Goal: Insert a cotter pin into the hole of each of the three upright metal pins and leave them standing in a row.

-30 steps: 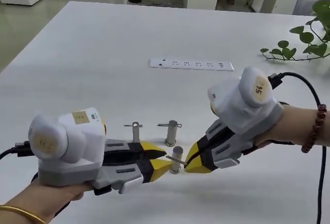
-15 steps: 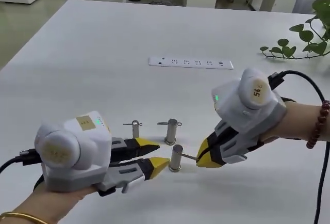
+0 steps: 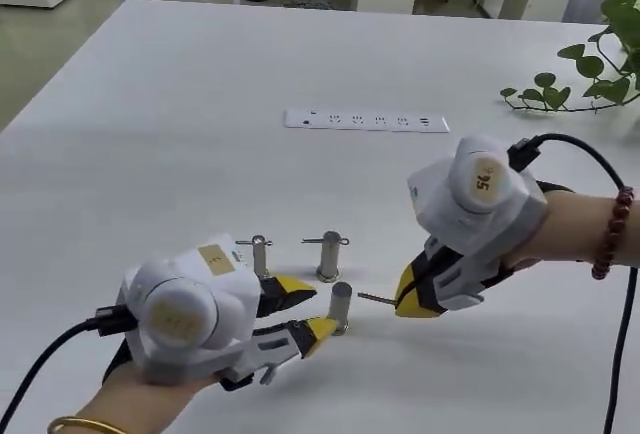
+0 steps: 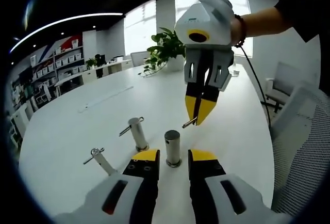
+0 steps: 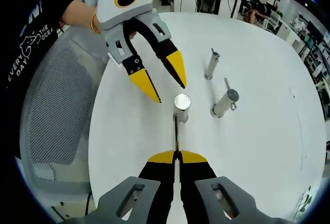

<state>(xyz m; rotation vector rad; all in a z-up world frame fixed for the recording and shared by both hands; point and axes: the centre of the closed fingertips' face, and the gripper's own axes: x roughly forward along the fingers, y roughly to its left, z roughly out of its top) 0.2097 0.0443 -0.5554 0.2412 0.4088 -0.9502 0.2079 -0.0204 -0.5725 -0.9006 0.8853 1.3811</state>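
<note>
Three upright metal pins stand on the white table point(image 3: 200, 104). The back two point(image 3: 260, 254) point(image 3: 329, 256) each carry a cotter pin through the top. The front pin point(image 3: 341, 306) has none through it. My left gripper point(image 3: 322, 308) is open, its yellow tips either side of the front pin point(image 4: 172, 147) without touching it. My right gripper point(image 3: 405, 304) is shut on a cotter pin point(image 3: 375, 299). That cotter pin point(image 5: 176, 131) points at the front pin point(image 5: 181, 108), its tip just short of it. From the left gripper view, the right gripper point(image 4: 201, 108) hangs behind the front pin.
A white power strip point(image 3: 366, 121) lies mid-table beyond the pins. A trailing green plant point(image 3: 575, 79) is at the far right edge. A black cable point(image 3: 625, 284) runs from the right gripper. Mesh chairs stand beside the table point(image 5: 56, 105).
My right gripper has drawn back to the right with the cotter pin, away from the front pin. My left gripper has shifted right and stays open beside that pin.
</note>
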